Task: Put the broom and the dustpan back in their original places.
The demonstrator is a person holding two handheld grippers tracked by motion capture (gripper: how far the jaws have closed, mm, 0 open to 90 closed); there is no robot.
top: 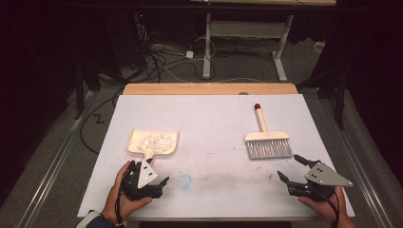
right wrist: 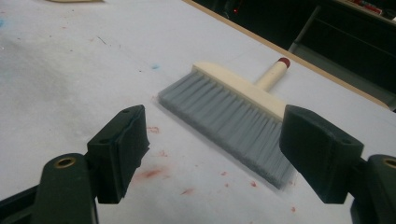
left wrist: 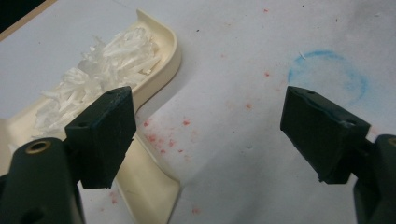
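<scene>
Brush (top: 267, 141) lies just ahead of the right gripper (top: 297, 169), handle pointing away; dustpan (top: 152, 142) adjoins the left gripper (top: 151, 179). Both grippers' jaws gape, holding nothing.

I see the white surface (top: 214, 118) marked up: a faint blue ring (top: 185, 181) toward 6 o'clock, a grey smudge (top: 228, 179) just beside it at its 3 o'clock, and red specks (top: 259, 167) scattered further toward 3. A wooden edge (top: 209, 89) runs along 12 o'clock. Beyond it, cables (top: 161, 61) tangle on the floor (top: 304, 61) by a white desk frame (top: 247, 42).
</scene>
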